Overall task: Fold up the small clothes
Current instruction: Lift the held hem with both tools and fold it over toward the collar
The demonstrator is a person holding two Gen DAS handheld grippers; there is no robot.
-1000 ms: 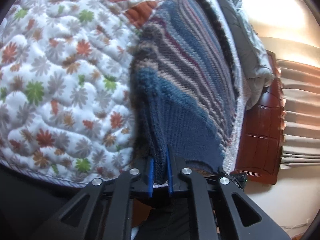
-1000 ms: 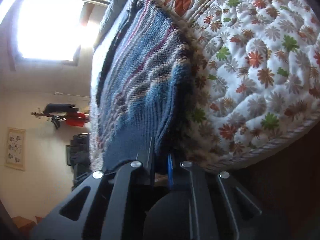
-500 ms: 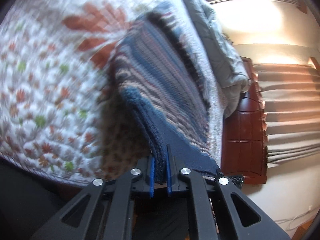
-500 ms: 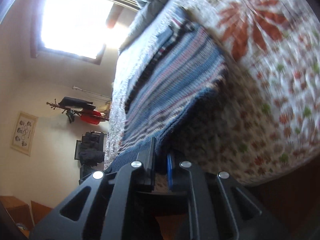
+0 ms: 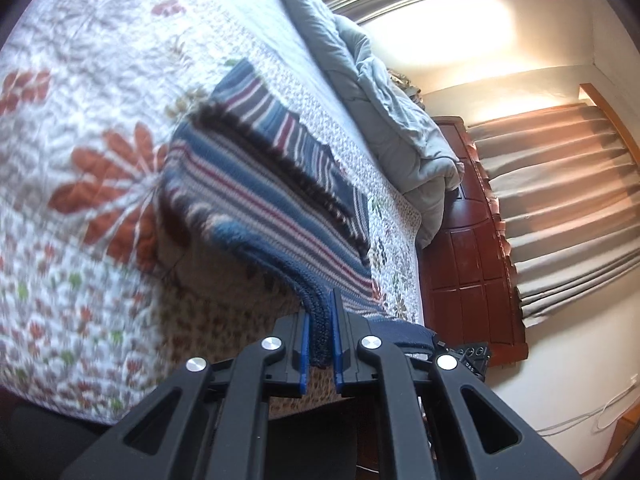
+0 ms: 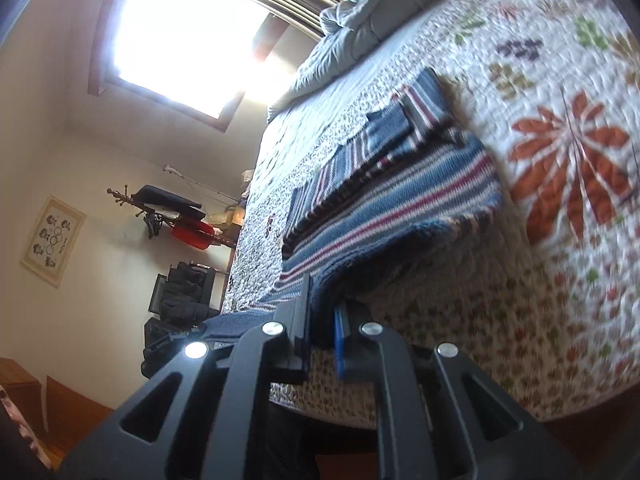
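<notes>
A blue knit sweater [image 5: 256,192] with pink, maroon and grey stripes lies on the floral quilt [image 5: 80,128], its near hem lifted off the bed. My left gripper [image 5: 320,332] is shut on one near corner of the hem. The same sweater [image 6: 400,204] shows in the right wrist view, where my right gripper [image 6: 320,328] is shut on the other near corner. The lifted half hangs in the air between the grippers and casts a shadow on the quilt; the far half still rests flat, with a striped part [image 5: 288,128] showing beyond a dark fold line.
A rumpled grey duvet [image 5: 384,92] lies at the head of the bed. Beside the bed stand a dark red wooden cabinet [image 5: 468,252] and beige curtains [image 5: 560,200]. In the right wrist view I see a bright window [image 6: 180,32], a coat rack [image 6: 168,212] and dark bags [image 6: 184,292].
Both grippers have risen, lifting the sweater's near hem up off the quilt. More of the bed, the duvet and the room has come into view.
</notes>
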